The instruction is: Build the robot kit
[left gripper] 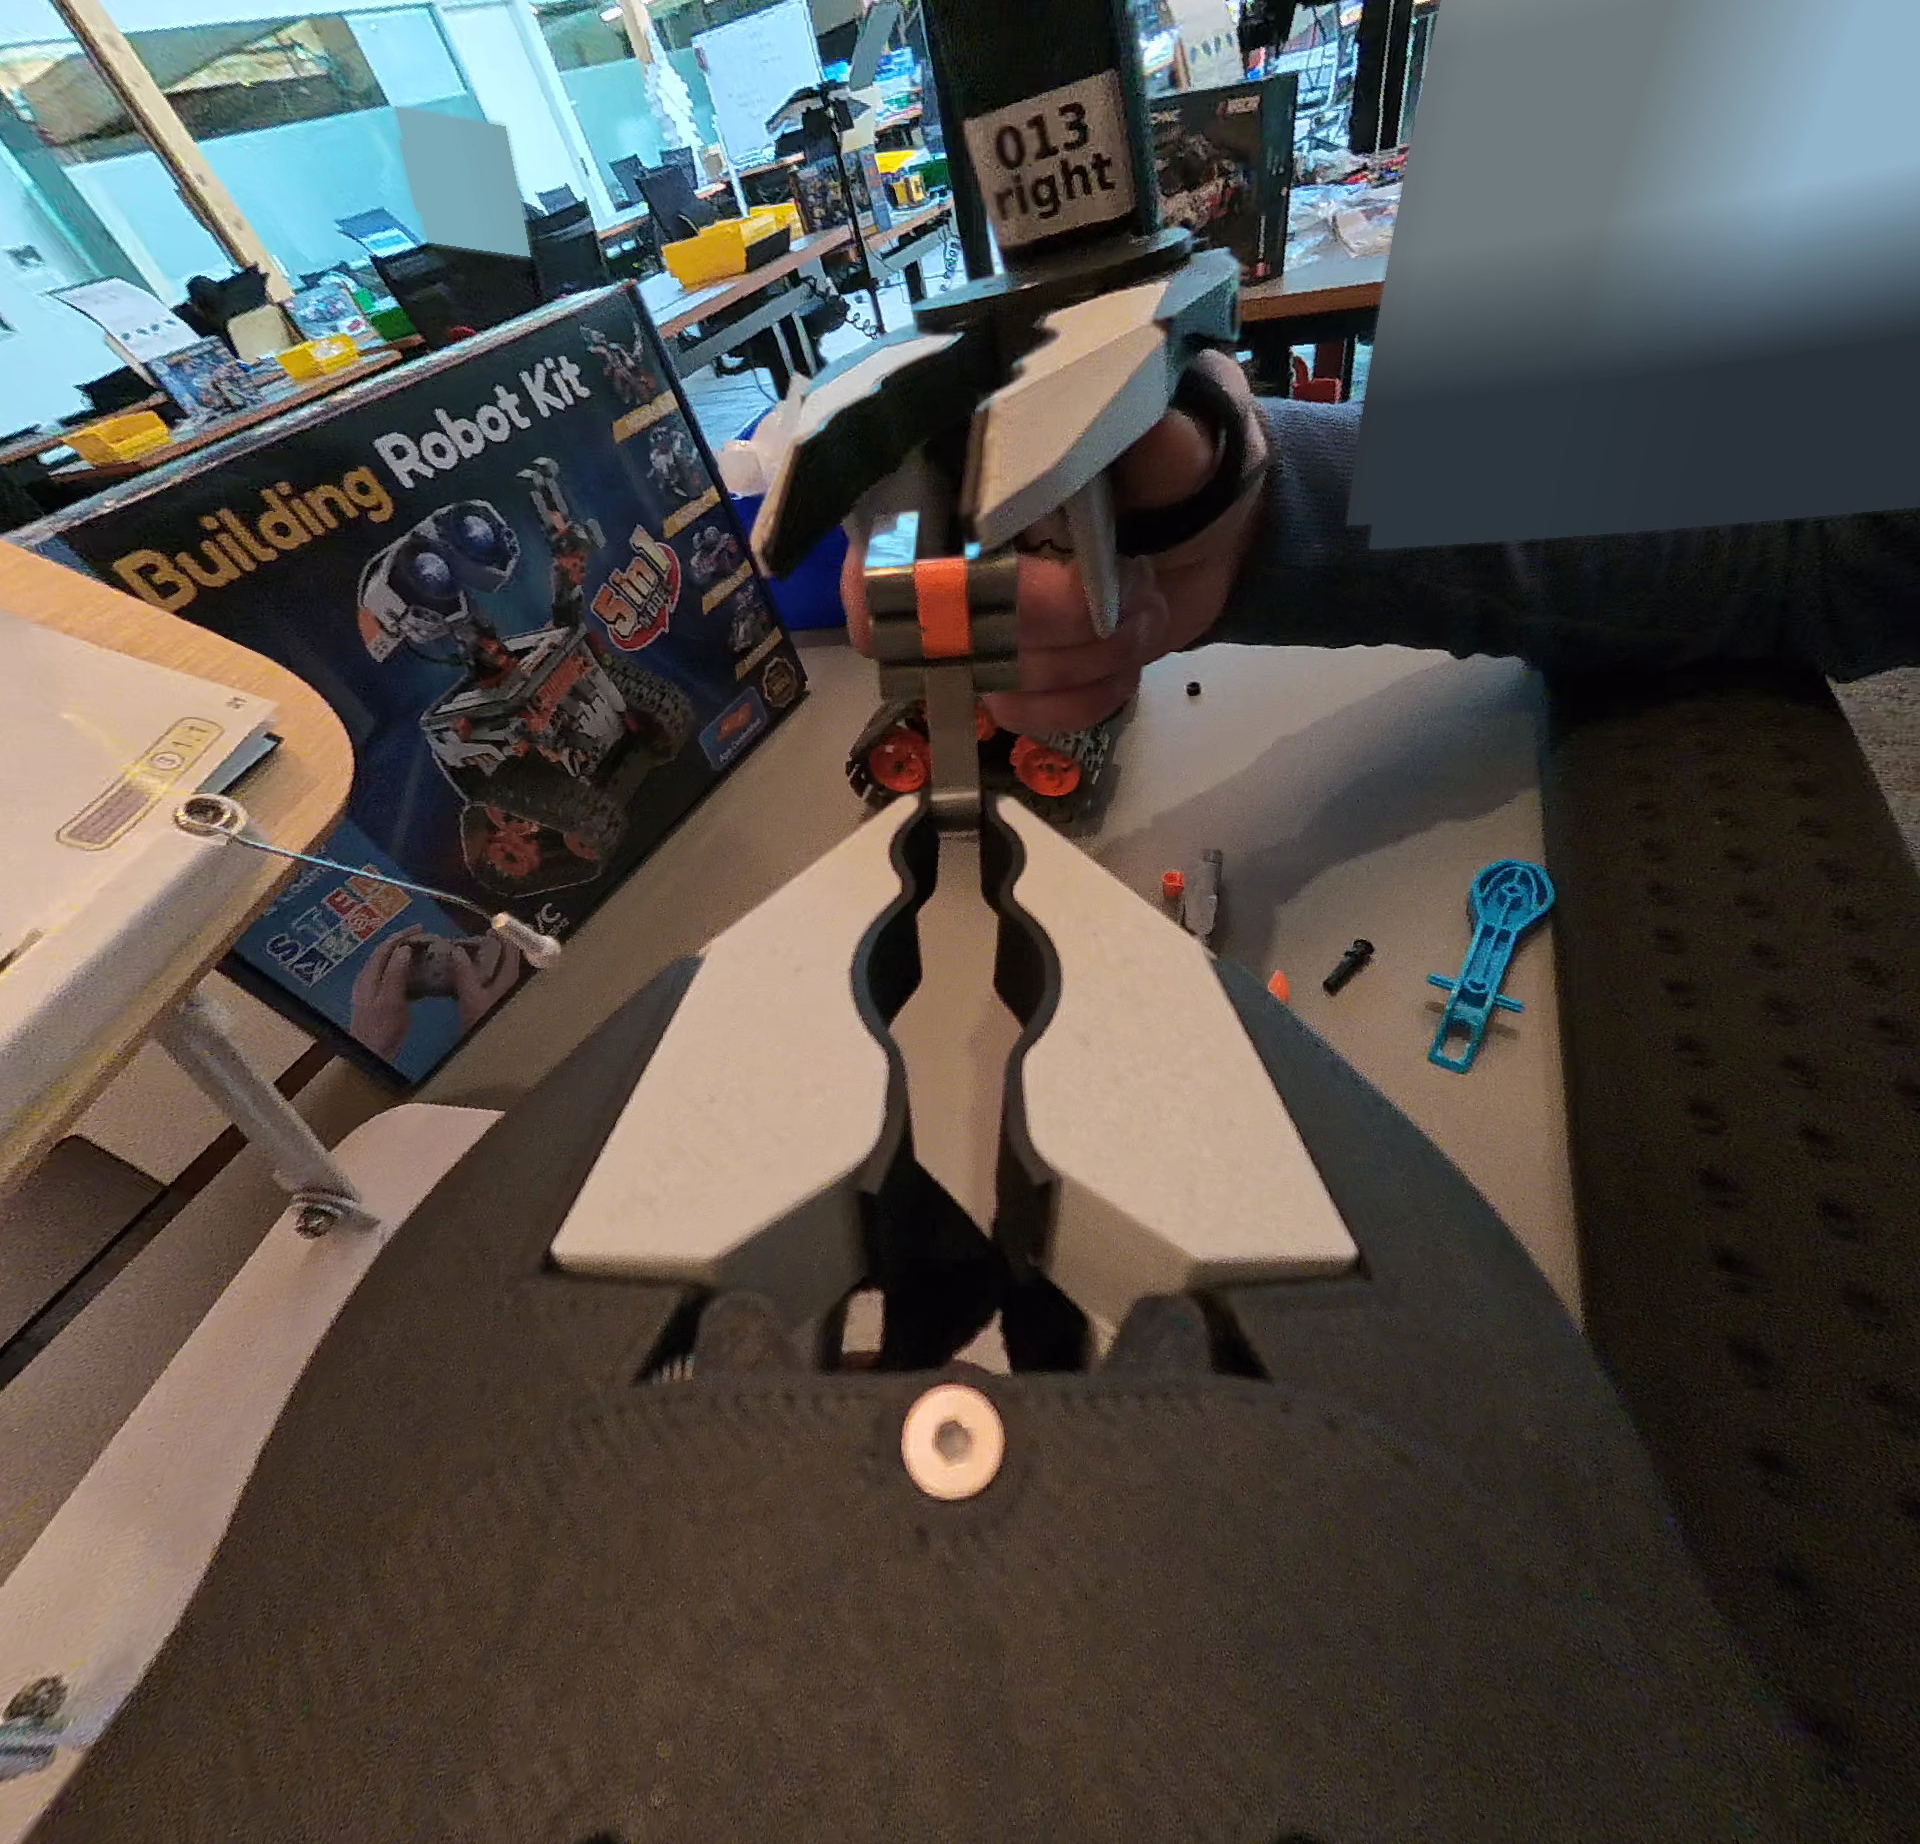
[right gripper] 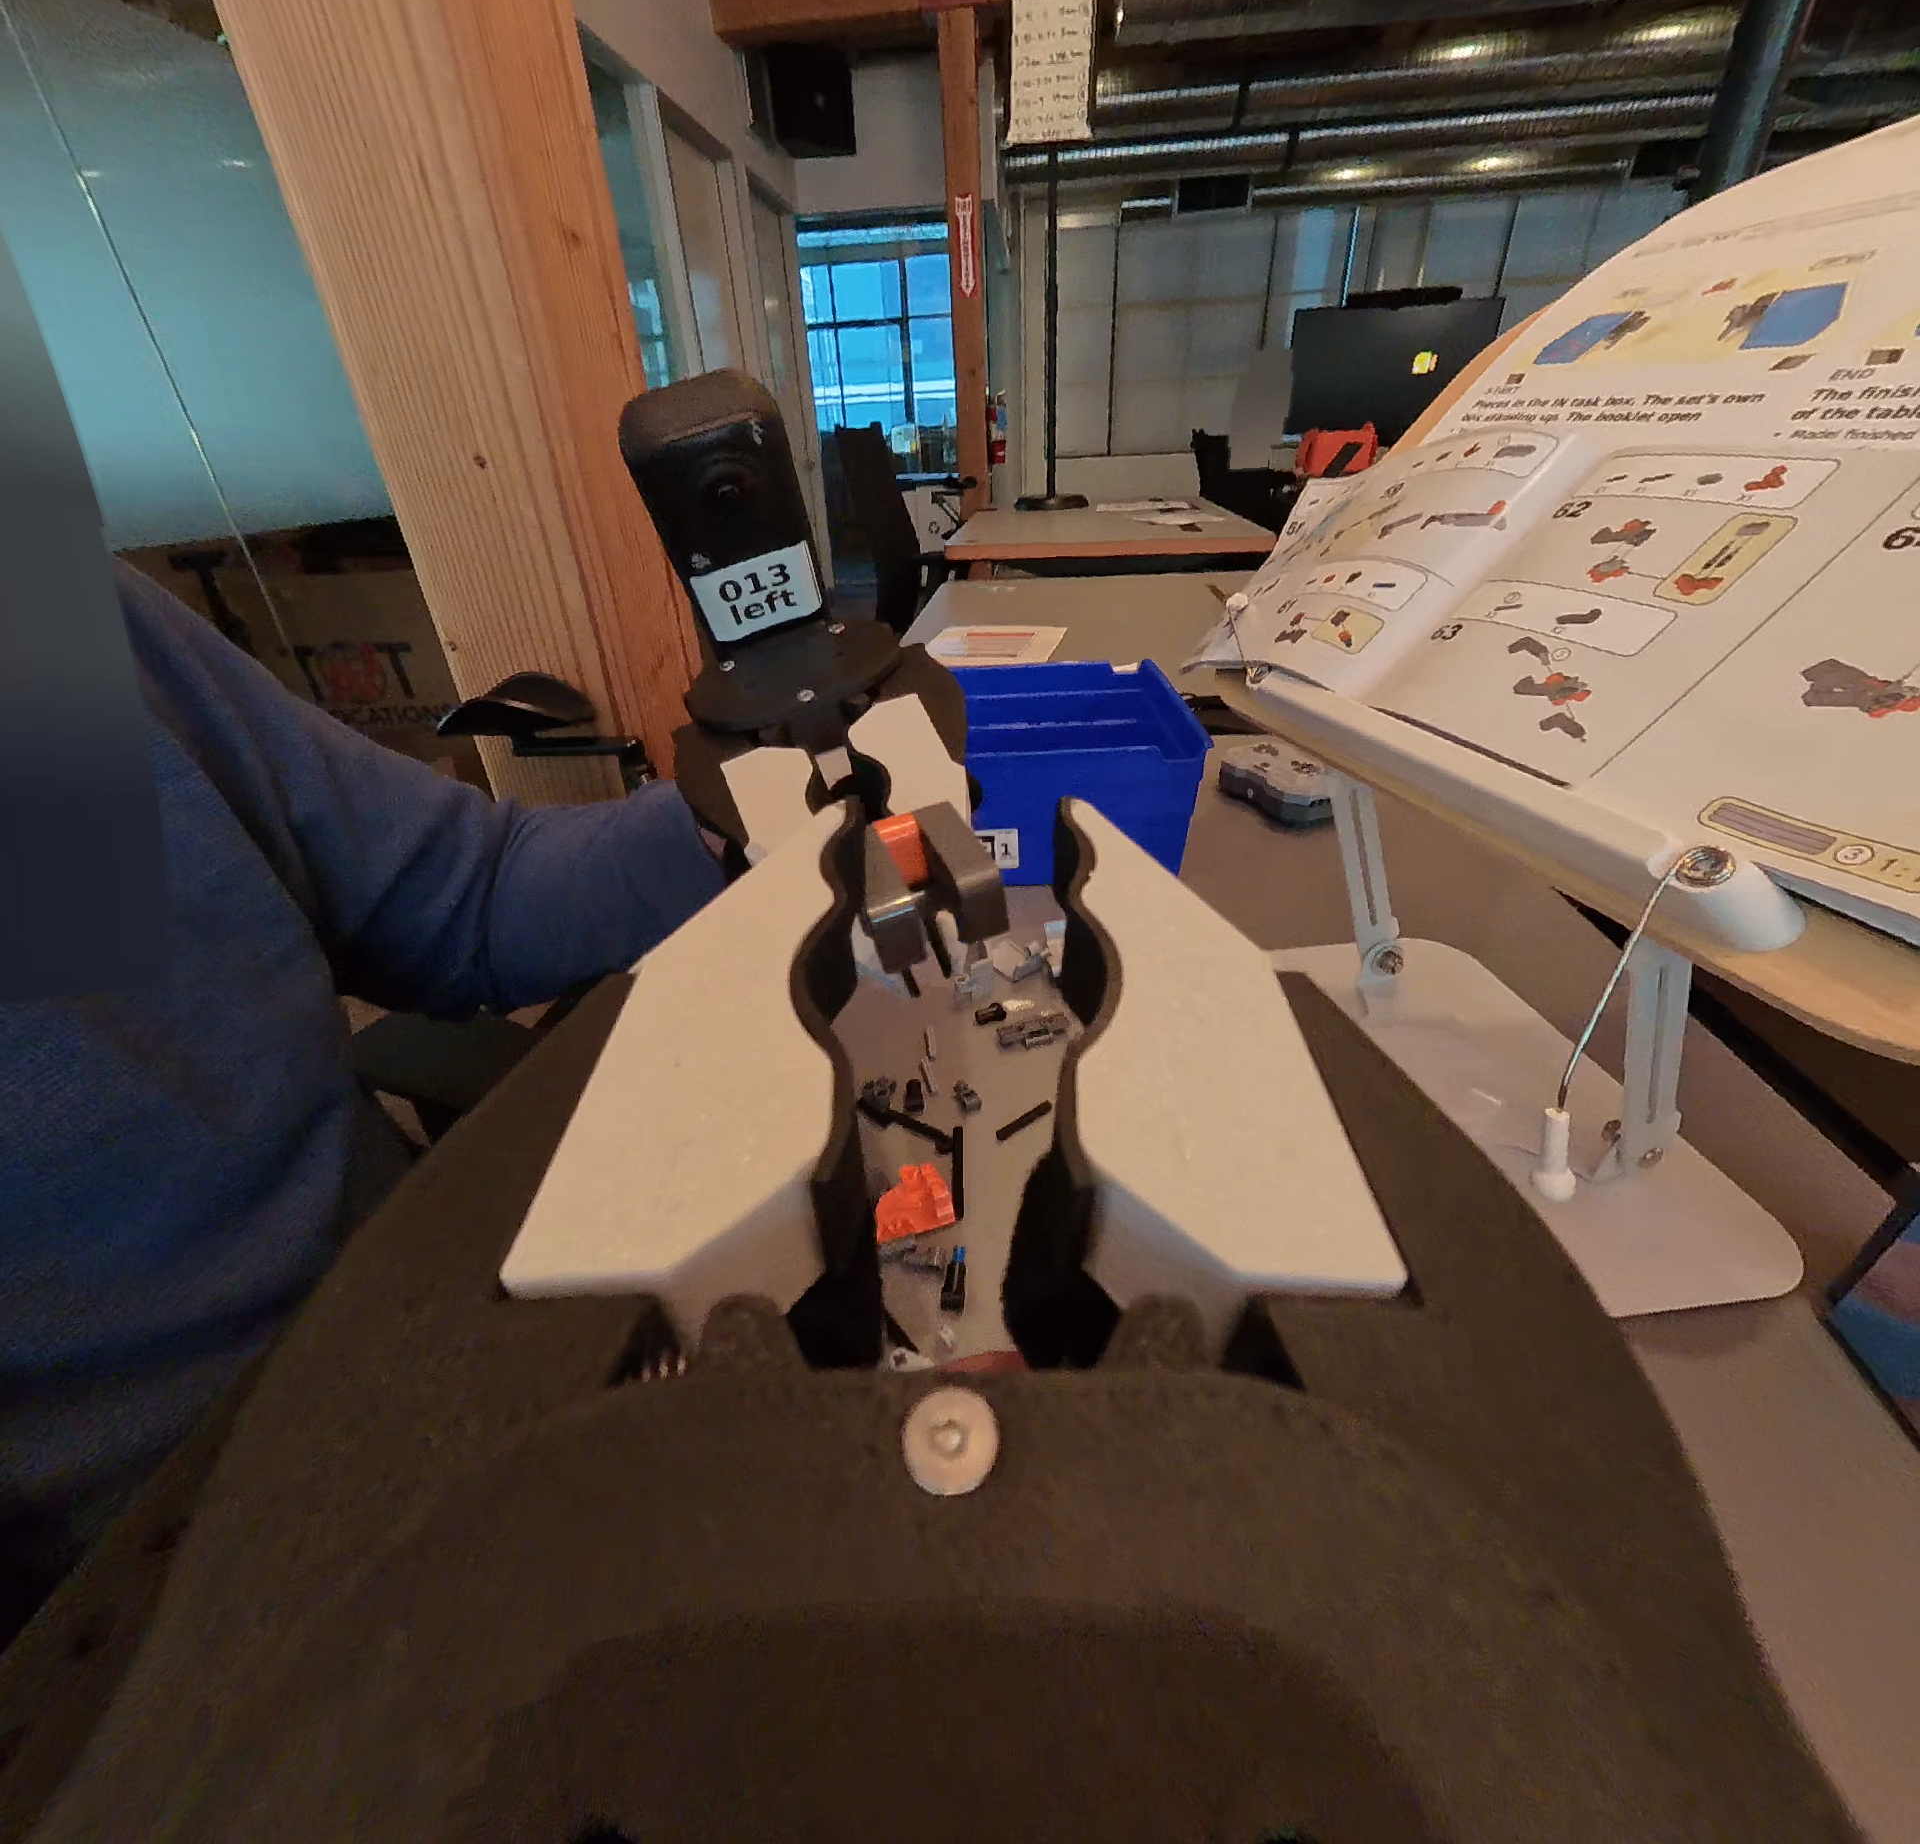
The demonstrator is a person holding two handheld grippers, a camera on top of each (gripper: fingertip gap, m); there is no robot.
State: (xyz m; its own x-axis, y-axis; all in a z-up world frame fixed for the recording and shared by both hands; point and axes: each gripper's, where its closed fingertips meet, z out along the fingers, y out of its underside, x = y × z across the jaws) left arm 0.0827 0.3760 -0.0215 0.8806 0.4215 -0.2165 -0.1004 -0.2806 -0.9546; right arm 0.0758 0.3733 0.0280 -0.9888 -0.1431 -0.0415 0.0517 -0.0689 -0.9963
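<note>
grey brick assembly with orange band, pinched in the left hand-held gripper

the grey plastic brick assembly with an orange band point(left gripper: 940, 615) is raised above the grey table point(left gripper: 1351, 755). its narrow grey stem runs down between the white fingers of the left hand-held gripper point(left gripper: 956, 828), which are closed tight on it. the right hand-held gripper point(right gripper: 961, 828) stands wide apart around the assembly's top, and contact cannot be told. small grey, black and orange pieces point(right gripper: 914, 1202) lie on the table below; a blue plastic bin point(right gripper: 1081, 755) stands behind.

White printed sticker point(left gripper: 1049, 161) on black camera mount point(left gripper: 1023, 7), lettered toy box point(left gripper: 447, 631), numbered open instruction booklet point(right gripper: 1558, 589), written sheet point(right gripper: 1051, 54) on post point(right gripper: 961, 236), labelled blue bin point(right gripper: 1081, 786)
</note>
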